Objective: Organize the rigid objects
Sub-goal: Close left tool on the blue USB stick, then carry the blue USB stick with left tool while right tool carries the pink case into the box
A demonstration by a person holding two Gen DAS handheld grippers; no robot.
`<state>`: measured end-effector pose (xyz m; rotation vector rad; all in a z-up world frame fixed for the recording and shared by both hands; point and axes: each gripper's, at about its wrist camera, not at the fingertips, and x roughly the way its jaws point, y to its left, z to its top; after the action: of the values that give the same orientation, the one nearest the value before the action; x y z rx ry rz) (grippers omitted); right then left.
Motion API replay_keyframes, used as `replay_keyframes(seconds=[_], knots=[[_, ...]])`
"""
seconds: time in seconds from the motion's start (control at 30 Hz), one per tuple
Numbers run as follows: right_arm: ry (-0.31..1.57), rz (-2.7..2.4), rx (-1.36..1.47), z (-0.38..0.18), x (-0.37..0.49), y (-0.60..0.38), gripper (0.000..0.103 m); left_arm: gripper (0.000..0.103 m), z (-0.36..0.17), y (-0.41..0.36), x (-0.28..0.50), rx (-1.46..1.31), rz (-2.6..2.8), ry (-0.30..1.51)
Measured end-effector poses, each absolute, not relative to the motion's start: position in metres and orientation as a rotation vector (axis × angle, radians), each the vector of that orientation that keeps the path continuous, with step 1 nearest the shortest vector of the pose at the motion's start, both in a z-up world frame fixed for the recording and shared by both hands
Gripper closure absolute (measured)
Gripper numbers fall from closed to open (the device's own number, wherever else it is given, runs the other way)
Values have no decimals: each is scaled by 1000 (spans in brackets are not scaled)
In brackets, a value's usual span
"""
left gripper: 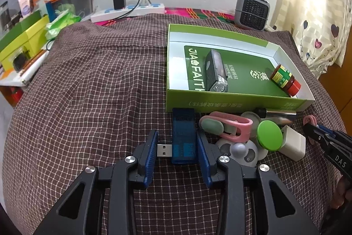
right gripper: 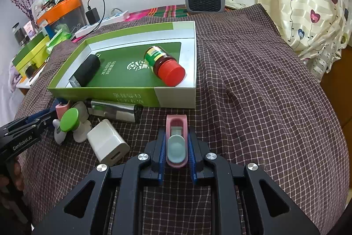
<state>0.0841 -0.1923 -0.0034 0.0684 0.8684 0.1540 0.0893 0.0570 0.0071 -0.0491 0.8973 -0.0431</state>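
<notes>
- Left wrist view: left hand-held gripper (left gripper: 177, 147) sits low over the checked cloth (left gripper: 99, 91), blue pads either side of a blue USB dongle (left gripper: 183, 138). Right pad looks to be on the dongle's edge; left pad stands clear, with the metal plug poking toward it. Jaws partly apart, no clamp visible.
- Same view: dongle lies just in front of the green box (left gripper: 220, 102). Right of it, a pile: pink clip (left gripper: 231, 127), green round lid (left gripper: 269, 136), white charger (left gripper: 293, 143), silver tube (left gripper: 277, 116) against the box wall.
- In the box: dark case (left gripper: 215, 71) and a red-capped jar (left gripper: 285, 79) on its side.
- Right hand-held gripper (left gripper: 319, 136) enters at the right edge.
- Right wrist view: right hand-held gripper (right gripper: 176, 147) clamped together on a pink clip with a teal pad (right gripper: 176, 142), held just over the cloth, near the box's front right corner.
- Same view: white charger (right gripper: 107, 142) left of it, apart. Left hand-held gripper (right gripper: 28, 127) at far left by the pile.
</notes>
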Motion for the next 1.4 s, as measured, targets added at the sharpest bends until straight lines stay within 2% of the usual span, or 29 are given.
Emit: replay_keyframes(seconds=[1.4], knots=[[819, 181, 46, 13, 73, -186, 84, 69, 38, 59, 69, -55, -42, 805]])
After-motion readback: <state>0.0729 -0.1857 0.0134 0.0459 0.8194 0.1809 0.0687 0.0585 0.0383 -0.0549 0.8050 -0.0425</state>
